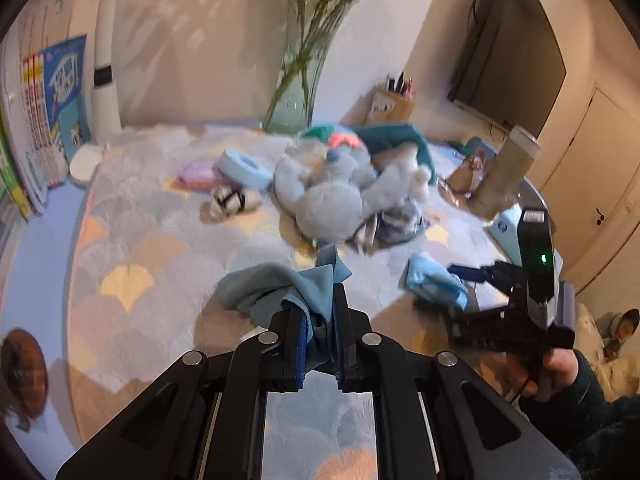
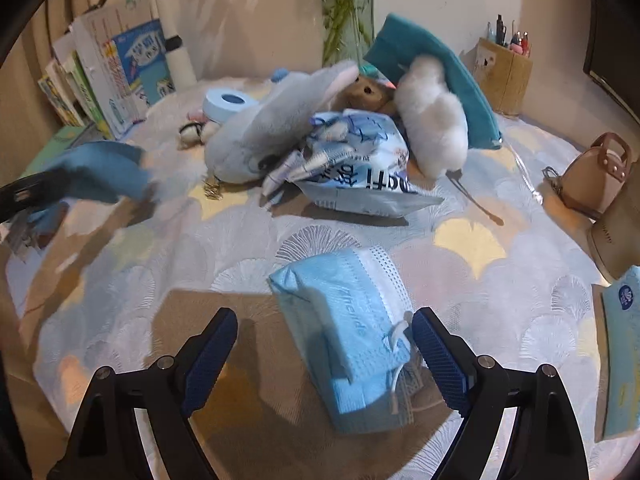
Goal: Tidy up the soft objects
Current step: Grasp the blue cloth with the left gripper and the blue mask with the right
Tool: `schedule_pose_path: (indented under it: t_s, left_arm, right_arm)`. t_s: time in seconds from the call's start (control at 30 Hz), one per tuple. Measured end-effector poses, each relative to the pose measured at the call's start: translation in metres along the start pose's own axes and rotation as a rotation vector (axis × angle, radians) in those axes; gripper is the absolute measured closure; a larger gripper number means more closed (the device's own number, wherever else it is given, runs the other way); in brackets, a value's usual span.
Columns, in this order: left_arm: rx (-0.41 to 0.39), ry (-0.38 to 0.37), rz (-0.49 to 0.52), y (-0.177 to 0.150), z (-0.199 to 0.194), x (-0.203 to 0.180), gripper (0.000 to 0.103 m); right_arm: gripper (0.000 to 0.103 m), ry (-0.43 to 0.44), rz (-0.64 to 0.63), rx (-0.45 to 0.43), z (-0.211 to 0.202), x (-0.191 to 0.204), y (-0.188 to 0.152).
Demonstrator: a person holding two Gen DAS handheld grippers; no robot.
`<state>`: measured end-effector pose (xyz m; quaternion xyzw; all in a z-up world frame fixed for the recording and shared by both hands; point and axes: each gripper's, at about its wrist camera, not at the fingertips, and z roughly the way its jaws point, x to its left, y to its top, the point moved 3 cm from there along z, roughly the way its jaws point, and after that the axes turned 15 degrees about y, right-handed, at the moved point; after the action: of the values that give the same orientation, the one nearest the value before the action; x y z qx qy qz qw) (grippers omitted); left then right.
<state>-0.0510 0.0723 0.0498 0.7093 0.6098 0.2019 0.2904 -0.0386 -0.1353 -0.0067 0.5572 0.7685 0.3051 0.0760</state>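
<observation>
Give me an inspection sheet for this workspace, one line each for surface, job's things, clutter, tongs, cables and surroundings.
Surface: table under a pale fan-patterned cloth.
Job's things: blue cloth pinched in the left tongs; pack of face masks lying flat; grey plush and white plush piled at the back with a teal towel.
Clutter: printed bag, tape roll, small handbag, pen holder, vase, books.
Tongs: left tongs shut on the cloth; right tongs open, either side of the masks, pads not pressing.
Cables: nothing seen.
Surroundings: wall behind, dark screen on the right.
</observation>
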Motion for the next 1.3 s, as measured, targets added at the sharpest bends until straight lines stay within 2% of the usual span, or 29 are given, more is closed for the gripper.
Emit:
schedule_pose_path:
  t_s: [0.03,0.07,0.1,0.17,0.27,0.43,0.53,0.57,0.6,0.63,0.67,0.7,0.8,0.97,1.1,1.2,1.27,1.3]
  left_arm:
    - [0.017,0.024,-0.005,-0.001,0.007,0.002,0.093]
    - [0.034,0.06,-0.018,-0.004,0.015,0.005,0.092]
    - [0.048,0.105,-0.037,-0.005,0.025,0.01,0.083]
    - [0.072,0.167,-0.052,-0.006,0.042,0.017,0.072]
    - [0.112,0.23,-0.045,-0.006,0.07,0.025,0.072]
    - [0.119,0.19,-0.102,-0.003,0.075,0.034,0.064]
    - [0.128,0.187,-0.085,-0.006,0.072,0.034,0.062]
    - [0.135,0.176,-0.076,-0.01,0.069,0.031,0.06]
    - [0.141,0.159,-0.064,-0.015,0.065,0.029,0.05]
    - [0.147,0.135,-0.053,-0.019,0.061,0.027,0.042]
    - [0.151,0.121,-0.049,-0.023,0.058,0.027,0.027]
    - [0.159,0.102,-0.045,-0.027,0.053,0.026,0.021]
    - [0.174,0.06,-0.023,-0.037,0.041,0.023,0.021]
    - [0.157,0.125,-0.025,-0.037,0.032,0.024,0.021]
    - [0.128,0.089,-0.114,-0.018,0.033,0.031,0.021]
    - [0.135,0.135,-0.136,-0.007,0.045,0.034,0.021]
    - [0.131,0.132,-0.148,-0.005,0.053,0.035,0.024]
    - [0.14,0.126,-0.158,-0.005,0.058,0.035,0.032]
  right_arm:
    - [0.04,-0.027,-0.008,-0.009,-0.001,-0.001,0.0]
    - [0.055,-0.021,-0.017,-0.02,-0.004,-0.002,0.001]
    - [0.073,-0.005,-0.017,-0.029,-0.008,-0.002,0.001]
    - [0.077,-0.002,-0.014,-0.041,-0.014,-0.005,0.0]
    - [0.077,-0.008,-0.01,-0.033,-0.016,-0.009,-0.005]
    - [0.077,0.028,0.029,-0.043,-0.017,-0.014,-0.006]
    - [0.066,0.039,0.023,-0.038,-0.018,-0.014,-0.008]
    - [0.05,0.033,0.019,-0.035,-0.019,-0.015,-0.009]
    - [0.035,0.019,0.02,-0.032,-0.019,-0.015,-0.011]
    - [0.03,0.013,0.023,-0.027,-0.019,-0.015,-0.013]
    - [0.027,0.015,0.029,-0.023,-0.02,-0.016,-0.016]
    - [0.027,0.022,0.034,-0.02,-0.021,-0.018,-0.018]
    - [0.025,0.043,0.036,-0.018,-0.024,-0.021,-0.019]
    - [0.025,0.051,0.038,-0.013,-0.025,-0.02,-0.019]
    - [0.025,0.047,0.022,-0.015,-0.027,-0.016,-0.018]
    - [0.025,0.041,0.027,-0.017,-0.026,-0.013,-0.017]
    - [0.025,0.046,0.033,-0.013,-0.025,-0.016,-0.016]
    - [0.025,0.049,0.04,-0.01,-0.024,-0.017,-0.016]
